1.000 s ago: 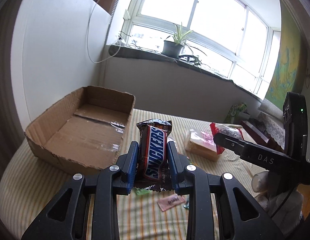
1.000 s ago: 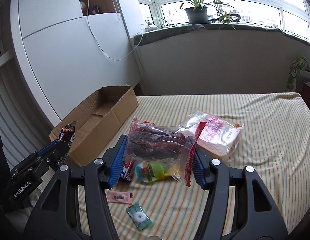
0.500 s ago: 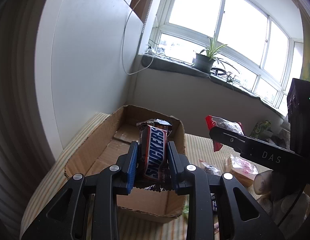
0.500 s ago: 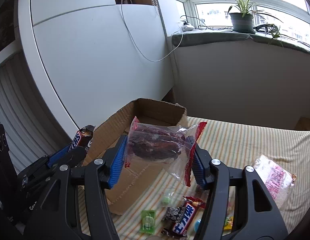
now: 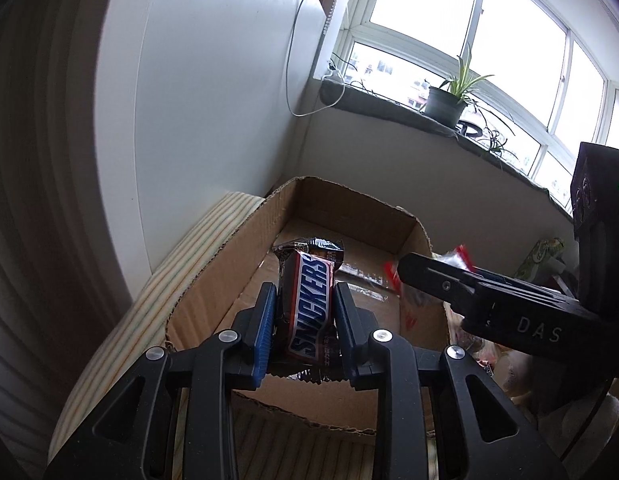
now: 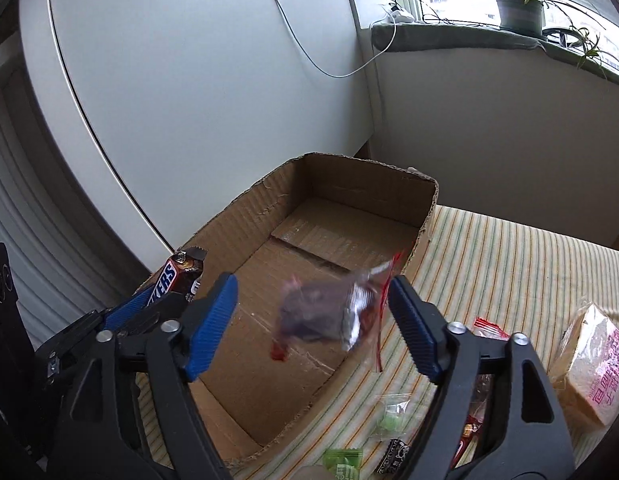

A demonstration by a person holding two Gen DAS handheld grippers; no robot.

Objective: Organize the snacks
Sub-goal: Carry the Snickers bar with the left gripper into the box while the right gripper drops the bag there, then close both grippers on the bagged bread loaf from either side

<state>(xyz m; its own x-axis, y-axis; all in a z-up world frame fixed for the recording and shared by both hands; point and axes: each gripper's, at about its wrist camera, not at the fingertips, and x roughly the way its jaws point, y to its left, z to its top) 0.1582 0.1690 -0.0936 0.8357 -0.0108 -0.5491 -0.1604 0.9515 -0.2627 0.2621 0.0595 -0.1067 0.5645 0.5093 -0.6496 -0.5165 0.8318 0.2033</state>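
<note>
My left gripper (image 5: 305, 300) is shut on a Snickers bar (image 5: 309, 304), held upright over the near end of the open cardboard box (image 5: 349, 208). In the right wrist view my right gripper (image 6: 311, 296) hangs above the same cardboard box (image 6: 349, 188), and its jaws are opening. A clear bag of dark red snacks (image 6: 325, 312), blurred, is loose between the blue pads and touches neither. The Snickers bar (image 6: 173, 280) and left gripper show at the left of that view. The right gripper's finger (image 5: 469, 288) crosses the left wrist view at the right.
The box floor is bare cardboard. It rests on a striped cloth (image 6: 509, 256) by a white cabinet (image 6: 189, 100). Small candies (image 6: 343, 460) and a wrapped cake (image 6: 593, 364) lie right of the box. A plant (image 5: 449, 100) stands on the window sill.
Both grippers swung left from the snack pile to above the box. The right jaws spread and let go of the clear bag, which now drops blurred. The left still grips the Snickers.
</note>
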